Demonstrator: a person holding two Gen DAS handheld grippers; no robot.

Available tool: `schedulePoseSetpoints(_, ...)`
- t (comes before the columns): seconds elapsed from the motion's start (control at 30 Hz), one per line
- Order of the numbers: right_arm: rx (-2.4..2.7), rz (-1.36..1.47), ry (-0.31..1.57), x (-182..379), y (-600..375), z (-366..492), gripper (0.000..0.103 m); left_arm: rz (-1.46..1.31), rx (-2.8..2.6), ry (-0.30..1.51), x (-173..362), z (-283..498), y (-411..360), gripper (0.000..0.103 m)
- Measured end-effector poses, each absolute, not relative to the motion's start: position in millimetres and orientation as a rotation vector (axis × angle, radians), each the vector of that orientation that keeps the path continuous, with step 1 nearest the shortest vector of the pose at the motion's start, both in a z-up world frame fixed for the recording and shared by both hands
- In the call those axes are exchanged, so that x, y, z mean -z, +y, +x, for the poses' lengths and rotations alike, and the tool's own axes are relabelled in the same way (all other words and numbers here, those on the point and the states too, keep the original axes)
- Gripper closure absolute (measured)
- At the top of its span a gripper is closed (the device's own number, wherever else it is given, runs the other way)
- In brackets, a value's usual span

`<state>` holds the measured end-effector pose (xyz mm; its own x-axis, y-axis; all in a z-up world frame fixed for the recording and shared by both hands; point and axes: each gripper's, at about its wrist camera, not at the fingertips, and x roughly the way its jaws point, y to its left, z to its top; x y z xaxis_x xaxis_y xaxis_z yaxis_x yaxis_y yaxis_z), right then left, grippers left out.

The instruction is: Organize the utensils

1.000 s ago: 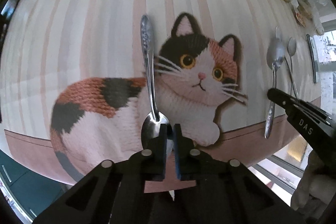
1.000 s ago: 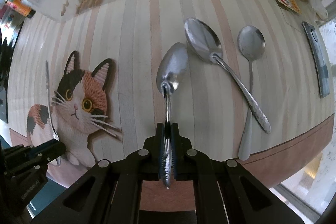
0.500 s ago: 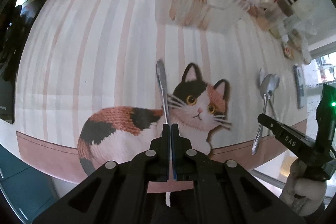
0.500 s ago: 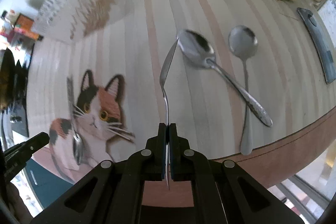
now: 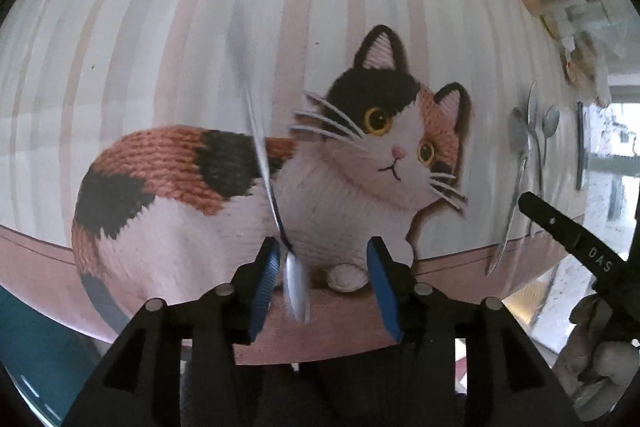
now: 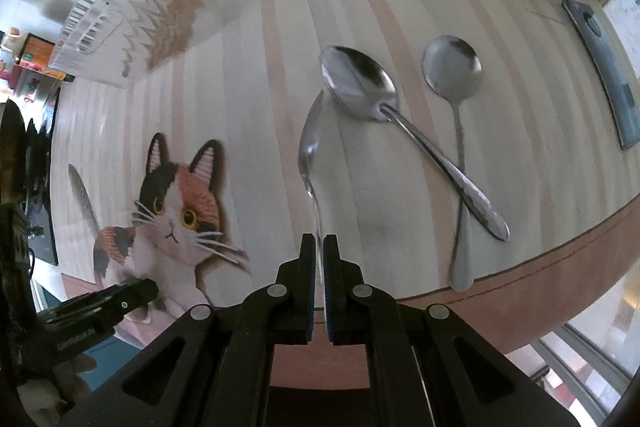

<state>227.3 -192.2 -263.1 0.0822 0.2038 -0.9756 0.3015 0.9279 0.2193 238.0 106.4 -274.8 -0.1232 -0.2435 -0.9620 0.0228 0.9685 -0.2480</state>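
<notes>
My left gripper (image 5: 323,267) is open; a blurred metal spoon (image 5: 264,163) lies loose between its fingers, bowl near me, handle pointing away over the cat picture. My right gripper (image 6: 319,263) is shut on the handle of a spoon (image 6: 311,143), held on edge above the striped tablecloth (image 6: 224,99). Two more spoons lie to its right: a large oval one (image 6: 384,107) crossing over a round-bowled one (image 6: 454,75). The right gripper also shows in the left wrist view (image 5: 568,239).
A clear plastic rack (image 6: 132,27) stands at the back left. A dark phone (image 6: 600,67) lies at the far right. Jars and packets line the back edge. The table's front edge is close to both grippers.
My left gripper has opened and let go of its spoon, which has dropped onto the cat picture. My right gripper still holds its spoon on edge, now nearer the oval spoon.
</notes>
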Motion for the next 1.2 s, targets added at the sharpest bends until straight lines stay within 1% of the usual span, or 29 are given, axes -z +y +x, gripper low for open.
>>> schedulePoseSetpoints(0.07, 0.083, 0.422, 1.504, 264.5, -194.6, 225.9, 0.098, -0.138, 0.227, 1.683, 274.1, 239.0, 100.8, 0.061)
schedulePoseSetpoints(0.17, 0.089, 0.438, 1.500, 264.8, -197.7, 225.8, 0.094, -0.161, 0.233, 1.677, 273.3, 239.0, 101.4, 0.061)
schedulePoseSetpoints(0.3, 0.094, 0.440, 1.481, 259.0, -200.3, 225.3, 0.092, -0.202, 0.195, 1.696, 271.9, 238.1, 111.3, 0.061)
schedulePoseSetpoints(0.43, 0.106, 0.455, 1.475, 254.9, -204.5, 226.9, 0.090, -0.322, 0.174, 1.722, 271.6, 234.8, 126.0, 0.061)
schedulePoseSetpoints(0.57, 0.117, 0.469, 1.477, 254.9, -213.4, 223.4, 0.088, -0.457, 0.189, 1.773, 281.8, 234.5, 119.6, 0.060)
schedulePoseSetpoints(0.7, 0.135, 0.481, 1.490, 263.0, -212.1, 223.3, 0.088, -0.435, 0.147, 1.763, 279.6, 240.1, 101.8, 0.059)
schedulePoseSetpoints(0.8, 0.143, 0.471, 1.495, 267.7, -208.5, 222.6, 0.088, -0.357, 0.123, 1.752, 282.2, 238.4, 88.5, 0.061)
schedulePoseSetpoints(0.83, 0.146, 0.469, 1.498, 269.2, -207.7, 222.2, 0.088, -0.328, 0.114, 1.747, 286.0, 236.9, 81.0, 0.067)
schedulePoseSetpoints(0.87, 0.151, 0.465, 1.499, 270.2, -207.7, 221.5, 0.088, -0.266, 0.099, 1.734, 285.5, 236.9, 72.8, 0.079)
schedulePoseSetpoints(0.9, 0.154, 0.464, 1.499, 270.9, -207.6, 220.9, 0.088, -0.221, 0.097, 1.723, 284.7, 237.1, 68.3, 0.084)
schedulePoseSetpoints(0.93, 0.157, 0.464, 1.500, 271.5, -207.4, 220.4, 0.088, -0.174, 0.096, 1.711, 284.7, 237.5, 62.2, 0.095)
schedulePoseSetpoints(0.97, 0.160, 0.463, 1.500, 271.9, -207.5, 219.6, 0.088, -0.155, 0.099, 1.707, 285.8, 238.7, 55.1, 0.098)
schedulePoseSetpoints(1.07, 0.159, 0.465, 1.495, 271.1, -208.7, 217.8, 0.088, -0.150, 0.112, 1.699, 287.1, 238.1, 51.3, 0.102)
schedulePoseSetpoints(1.2, 0.154, 0.471, 1.484, 269.6, -208.6, 217.7, 0.088, -0.183, 0.146, 1.690, 281.2, 230.2, 68.7, 0.102)
